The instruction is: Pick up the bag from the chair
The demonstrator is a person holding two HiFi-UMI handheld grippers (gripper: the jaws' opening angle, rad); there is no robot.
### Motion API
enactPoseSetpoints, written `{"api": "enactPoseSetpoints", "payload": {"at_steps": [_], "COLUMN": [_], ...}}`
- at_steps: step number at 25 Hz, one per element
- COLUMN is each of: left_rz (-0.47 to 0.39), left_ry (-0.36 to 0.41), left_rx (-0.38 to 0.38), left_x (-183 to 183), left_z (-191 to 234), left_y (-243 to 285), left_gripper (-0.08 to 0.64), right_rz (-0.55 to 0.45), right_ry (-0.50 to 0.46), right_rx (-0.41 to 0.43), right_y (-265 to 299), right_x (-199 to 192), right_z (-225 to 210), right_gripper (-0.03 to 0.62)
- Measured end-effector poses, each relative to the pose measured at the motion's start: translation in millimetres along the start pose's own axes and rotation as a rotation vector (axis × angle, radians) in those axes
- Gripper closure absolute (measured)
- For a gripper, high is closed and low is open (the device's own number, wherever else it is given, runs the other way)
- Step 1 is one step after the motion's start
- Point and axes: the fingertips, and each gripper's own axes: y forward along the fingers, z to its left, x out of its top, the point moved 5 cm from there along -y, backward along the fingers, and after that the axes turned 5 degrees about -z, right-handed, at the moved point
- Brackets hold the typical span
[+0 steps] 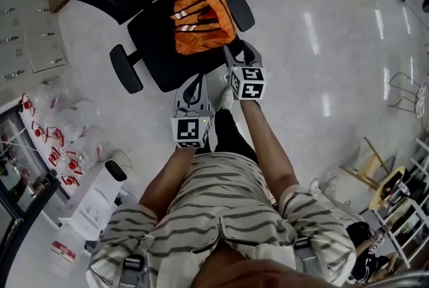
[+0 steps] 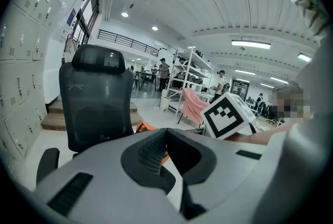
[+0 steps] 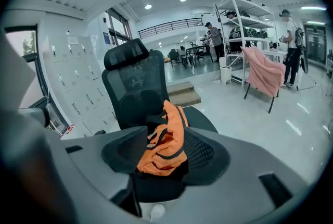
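Note:
An orange bag (image 1: 201,22) with grey reflective stripes lies crumpled on the seat of a black office chair (image 1: 161,55). My right gripper (image 1: 242,49) is open just short of the seat's front edge. In the right gripper view the bag (image 3: 165,145) shows between the spread jaws of that gripper (image 3: 165,134), apart from both pads. My left gripper (image 1: 199,79) hangs lower, in front of the seat, with its tips together and nothing in them. In the left gripper view the shut gripper (image 2: 166,132) hides most of the bag; an orange sliver (image 2: 146,126) shows beside the chair back (image 2: 93,108).
White lockers (image 1: 27,39) and a rack of bottles (image 1: 64,146) stand to the left. A wire stool (image 1: 402,92) is on the glossy floor at right. A pink cloth (image 3: 263,74) hangs by metal shelving (image 3: 250,25); people stand far back.

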Motion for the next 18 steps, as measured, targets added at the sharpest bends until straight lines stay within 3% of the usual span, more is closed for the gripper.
{"api": "enactPoseSetpoints", "payload": {"at_steps": [18], "left_rz": [0.030], "left_ry": [-0.023], "left_rx": [0.019], "left_x": [-14], "left_z": [11], "left_y": [4], "left_gripper": [0.537], "right_rz": [0.085], "right_ry": [0.001], "right_rx": [-0.044], "right_y": [44], "right_x": [-15], "right_z": [-14], "right_gripper": [0.348]}}
